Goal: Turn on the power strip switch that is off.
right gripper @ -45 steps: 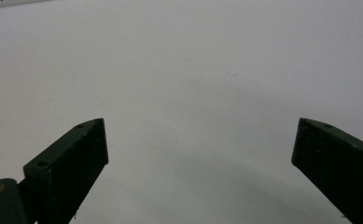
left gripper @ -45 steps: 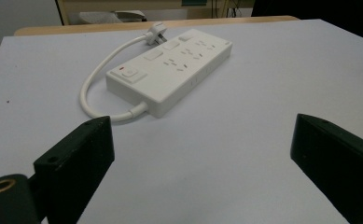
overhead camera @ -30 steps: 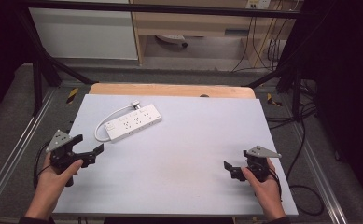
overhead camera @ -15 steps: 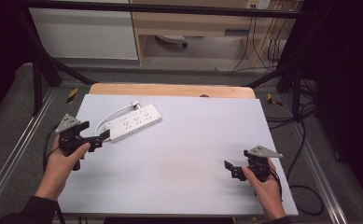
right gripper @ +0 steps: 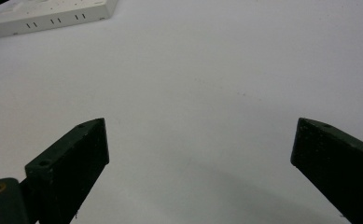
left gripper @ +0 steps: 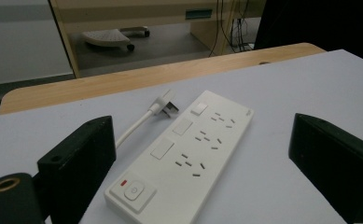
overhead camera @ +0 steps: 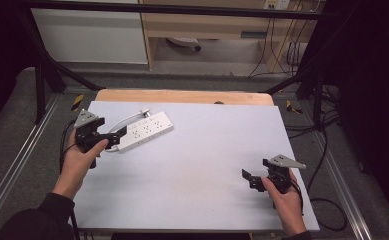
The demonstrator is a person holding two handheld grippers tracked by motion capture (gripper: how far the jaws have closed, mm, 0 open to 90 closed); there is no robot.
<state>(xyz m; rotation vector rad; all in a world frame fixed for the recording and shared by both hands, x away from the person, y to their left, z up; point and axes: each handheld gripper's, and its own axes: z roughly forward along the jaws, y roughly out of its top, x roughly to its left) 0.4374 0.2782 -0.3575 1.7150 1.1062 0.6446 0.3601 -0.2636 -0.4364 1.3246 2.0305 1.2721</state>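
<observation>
At the near edge of the table (overhead camera: 192,200), your right hand (overhead camera: 284,202) holds the right gripper (overhead camera: 252,180) low over the bare white top, well apart from everything else. Its jaws stand wide apart; in the right gripper view nothing lies between them but the plain surface, and the strip (right gripper: 53,16) shows far off at the top left corner.

Farther up on your left side, your left hand (overhead camera: 84,152) holds the left gripper (overhead camera: 119,135) right at the near end of the strip (overhead camera: 144,131). Its jaws are spread wide too, with nothing clamped. In the left gripper view they stand either side of the strip's (left gripper: 184,154) switch end; from the high view the tips look to be just at that end, though you cannot tell whether they touch it.

The strip lies flat on the white top in the far left part, set at a slant. Its white cord (left gripper: 135,128) curls out along the left side, and the plug (left gripper: 167,103) rests on the table just beside the strip's far end. Beyond that runs the bare wooden edge (overhead camera: 182,96) of the table.
</observation>
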